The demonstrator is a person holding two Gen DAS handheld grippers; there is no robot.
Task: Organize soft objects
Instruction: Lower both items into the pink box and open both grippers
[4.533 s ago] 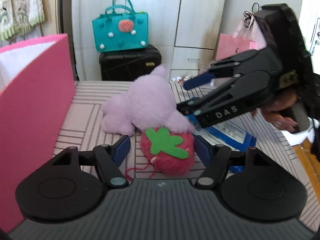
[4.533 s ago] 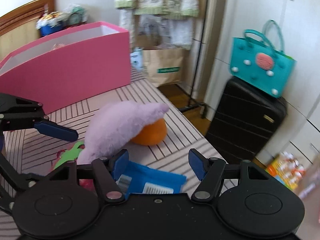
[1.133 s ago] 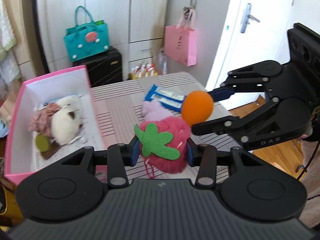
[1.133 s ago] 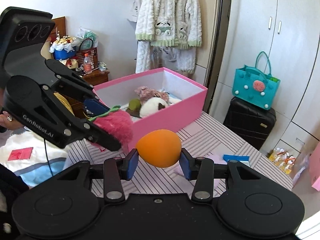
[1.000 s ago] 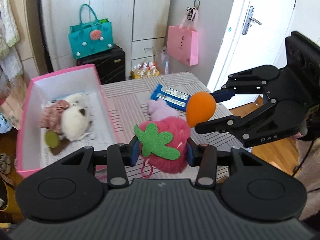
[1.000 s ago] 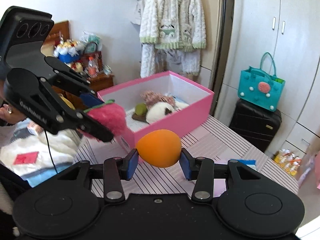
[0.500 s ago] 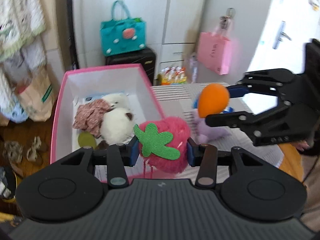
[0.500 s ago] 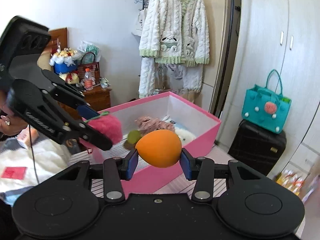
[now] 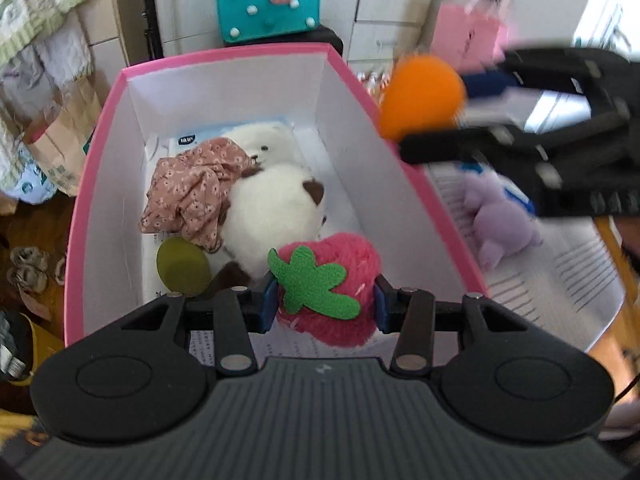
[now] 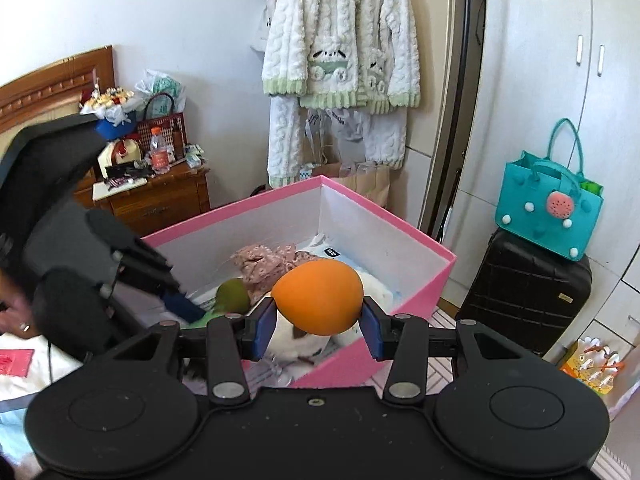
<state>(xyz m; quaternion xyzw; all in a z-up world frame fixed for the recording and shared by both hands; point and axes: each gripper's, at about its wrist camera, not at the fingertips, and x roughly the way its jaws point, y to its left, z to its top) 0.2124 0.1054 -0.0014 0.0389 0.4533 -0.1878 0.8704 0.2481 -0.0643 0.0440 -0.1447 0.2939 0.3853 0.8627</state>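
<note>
**Currently held: two soft toys at the pink box**

Left wrist view. My left tongs [image 9: 323, 305] are clamped on the strawberry plush [image 9: 329, 289], pink with a green felt leaf, held over the near end of the pink box [image 9: 424, 192]. Box contents: white plush [image 9: 276, 208], floral cloth [image 9: 192, 188] lying against it, olive-green round piece [image 9: 183, 267] near the left wall, printed paper lining the bottom. My right tongs [image 9: 460, 108], blurred, grip the orange ball [image 9: 422, 98] just outside the box's right wall. On the striped desk [image 9: 560, 300] beside the box: purple plush [image 9: 500, 216], part of a blue packet behind it.

Right wrist view. My right tongs [image 10: 318, 326] are closed on the orange ball [image 10: 318, 298], above the near corner of the pink box [image 10: 400, 304]. My left tongs [image 10: 188, 310] reach in from the left; only a sliver of green shows at their tips. Behind: teal bag [image 10: 548, 208] on a black suitcase [image 10: 524, 296].
</note>
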